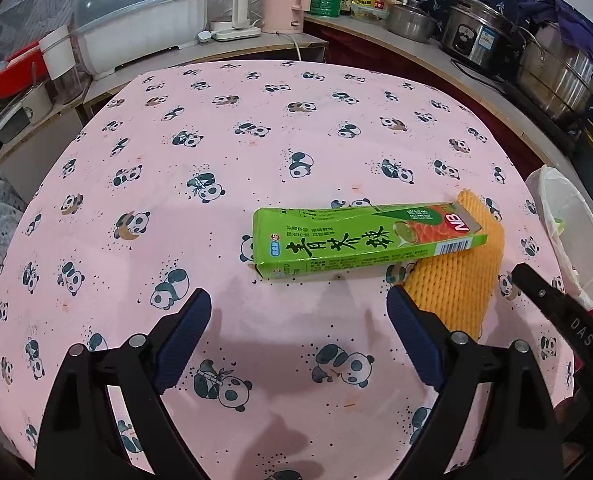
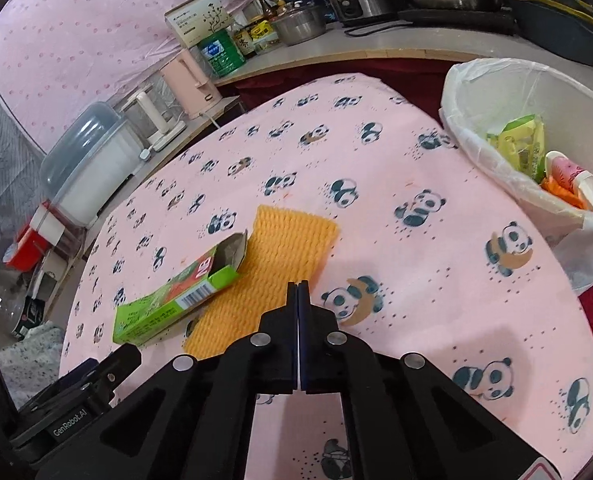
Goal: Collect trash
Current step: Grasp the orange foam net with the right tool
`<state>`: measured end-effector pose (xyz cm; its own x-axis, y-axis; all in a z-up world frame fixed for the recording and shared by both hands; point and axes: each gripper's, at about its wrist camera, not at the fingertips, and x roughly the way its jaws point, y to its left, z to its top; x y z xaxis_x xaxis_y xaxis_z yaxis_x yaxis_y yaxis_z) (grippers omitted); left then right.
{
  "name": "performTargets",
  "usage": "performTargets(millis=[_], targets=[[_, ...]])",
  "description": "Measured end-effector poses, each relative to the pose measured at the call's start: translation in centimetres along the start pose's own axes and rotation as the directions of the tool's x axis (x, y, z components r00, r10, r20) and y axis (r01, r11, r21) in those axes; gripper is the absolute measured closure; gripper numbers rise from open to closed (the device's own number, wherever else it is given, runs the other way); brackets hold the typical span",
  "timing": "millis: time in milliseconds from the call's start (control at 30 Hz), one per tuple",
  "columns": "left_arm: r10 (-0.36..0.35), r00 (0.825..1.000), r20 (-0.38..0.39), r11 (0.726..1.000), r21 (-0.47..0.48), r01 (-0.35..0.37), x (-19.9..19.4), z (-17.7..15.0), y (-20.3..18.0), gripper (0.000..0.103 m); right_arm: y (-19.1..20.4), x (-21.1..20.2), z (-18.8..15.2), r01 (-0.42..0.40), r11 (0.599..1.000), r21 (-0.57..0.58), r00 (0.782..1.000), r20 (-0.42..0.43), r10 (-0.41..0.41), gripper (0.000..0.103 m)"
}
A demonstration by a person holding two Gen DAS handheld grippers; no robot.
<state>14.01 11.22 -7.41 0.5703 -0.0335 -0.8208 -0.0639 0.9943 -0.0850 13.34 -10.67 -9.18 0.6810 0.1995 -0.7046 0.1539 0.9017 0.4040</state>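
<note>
Currently on table (image 1: 256, 152): green box (image 1: 360, 240), its end lying on yellow foam net (image 1: 452, 280). Bin (image 2: 476, 80) at table edge, part filled. Left claw (image 1: 296, 308) spread wide near box; right claw (image 2: 298, 286) pressed together, empty, above net. Step: approach; next, likely straddle box and pinch

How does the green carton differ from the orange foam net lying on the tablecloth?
The green carton is a stiff printed box with one end flap open; the orange foam net is a soft, plain, ribbed mesh sleeve lying flat. The carton lies on top, one end overlapping the net; the net lies directly on the tablecloth. Both are outside the lined bin, neither held by a claw.
</note>
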Motion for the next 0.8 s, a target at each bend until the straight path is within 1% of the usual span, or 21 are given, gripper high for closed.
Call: performTargets(millis=[133,167,233,300,367,500,533,567,600,700,733,767,800], targets=[[-0.016,1.0,-0.012,1.0,-0.018,0.015,0.0,-0.1,0.0,0.018,-1.4,-1.2,1.6,0.022,1.0,0.02,0.999,0.046,-0.023,0.102],[-0.014,1.0,-0.012,1.0,-0.02,0.014,0.0,-0.1,0.0,0.018,-1.6,-1.3,1.9,0.021,1.0,0.022,0.999,0.046,-0.022,0.102],[-0.007,1.0,-0.007,1.0,-0.023,0.007,-0.1,-0.2,0.0,0.018,-1.7,-1.0,2.4,-0.008,1.0,0.024,1.0,0.009,0.007,0.102],[-0.003,1.0,-0.004,1.0,-0.031,0.003,-0.3,-0.2,0.1,0.018,-1.2,-0.7,2.2,-0.031,0.999,0.02,0.999,-0.024,0.031,0.096],[-0.006,1.0,-0.007,0.999,-0.041,0.005,-0.3,-0.2,0.1,0.018,-0.5,-0.4,1.6,-0.035,0.999,0.013,0.999,-0.041,0.035,0.085],[0.006,1.0,-0.003,0.999,-0.039,-0.007,-0.5,-0.3,0.4,0.018,1.0,0.9,0.5,-0.04,0.999,-0.017,0.996,-0.083,0.039,0.075],[0.009,1.0,-0.002,0.999,-0.04,-0.009,-0.4,-0.3,0.5,0.018,1.3,1.2,0.3,-0.039,0.999,-0.019,0.995,-0.094,0.037,0.066],[0.011,1.0,-0.004,0.999,-0.043,-0.011,-0.4,-0.3,0.7,0.018,1.6,1.5,0.1,-0.04,0.999,-0.022,0.994,-0.103,0.038,0.06],[0.011,1.0,-0.006,0.999,-0.049,-0.011,-0.3,-0.3,0.8,0.018,1.9,1.9,-0.1,-0.035,0.999,-0.029,0.994,-0.108,0.031,0.058],[0.013,1.0,-0.007,0.999,-0.053,-0.014,-0.3,-0.3,1.2,0.018,2.6,3.2,-0.6,0.001,0.998,-0.058,0.992,-0.123,-0.008,0.058],[0.015,1.0,-0.006,0.999,-0.052,-0.015,-0.2,-0.3,1.3,0.018,2.8,3.3,-0.7,0.011,0.998,-0.066,0.994,-0.109,-0.018,0.058],[0.016,1.0,-0.005,0.998,-0.054,-0.016,-0.2,-0.2,1.4,0.018,2.9,3.4,-0.7,0.025,0.997,-0.073,0.994,-0.101,-0.033,0.063],[0.015,1.0,-0.007,0.998,-0.058,-0.016,-0.2,-0.2,1.5,0.018,3.1,3.5,-0.8,0.057,0.995,-0.086,0.994,-0.091,-0.064,0.07]])
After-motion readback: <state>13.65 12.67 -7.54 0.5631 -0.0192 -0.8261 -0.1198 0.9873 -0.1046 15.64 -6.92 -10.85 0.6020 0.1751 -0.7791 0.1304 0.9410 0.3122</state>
